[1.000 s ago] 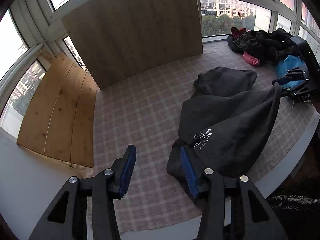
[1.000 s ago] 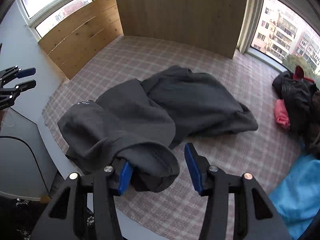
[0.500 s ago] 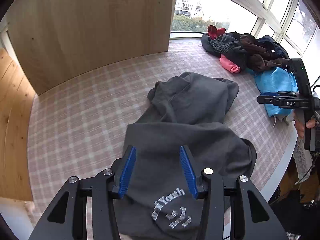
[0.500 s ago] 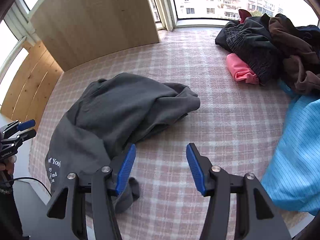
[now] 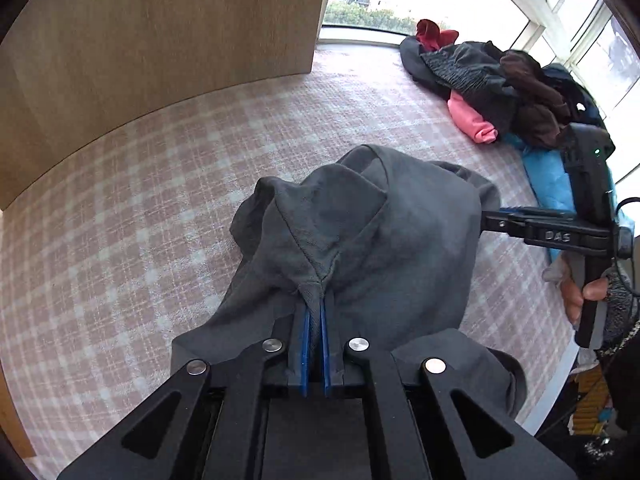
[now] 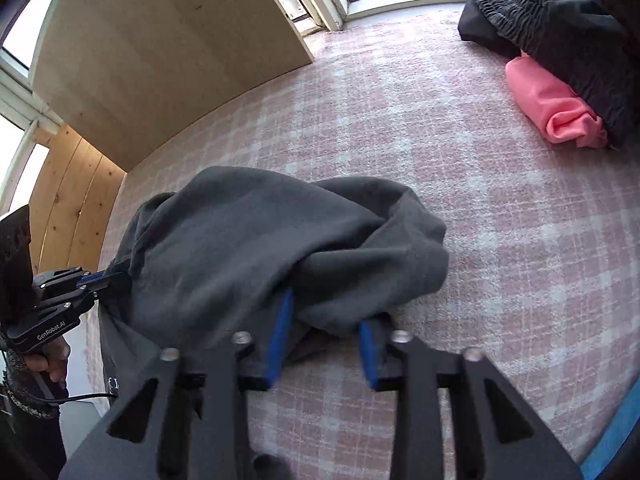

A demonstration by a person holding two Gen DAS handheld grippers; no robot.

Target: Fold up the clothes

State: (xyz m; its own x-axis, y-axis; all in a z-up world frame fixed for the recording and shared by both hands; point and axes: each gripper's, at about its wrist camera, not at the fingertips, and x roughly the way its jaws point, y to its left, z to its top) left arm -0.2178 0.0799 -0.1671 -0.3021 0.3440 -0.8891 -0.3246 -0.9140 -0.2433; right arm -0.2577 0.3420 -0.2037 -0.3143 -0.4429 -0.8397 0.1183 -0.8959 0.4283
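A dark grey sweatshirt (image 5: 400, 240) lies bunched and partly lifted on the pink checked surface (image 5: 140, 208), its soft fabric creased into thick folds. One pinched ridge of cloth rises to a peak at its near edge, and a rolled hem (image 6: 420, 256) droops on the right.

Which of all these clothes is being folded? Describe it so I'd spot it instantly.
Look at the pink checked mat. At its near edge, apart from the dark clothes pile by the window, lies a charcoal sweatshirt. It alone is pinched in the left gripper, with fabric bunched up.
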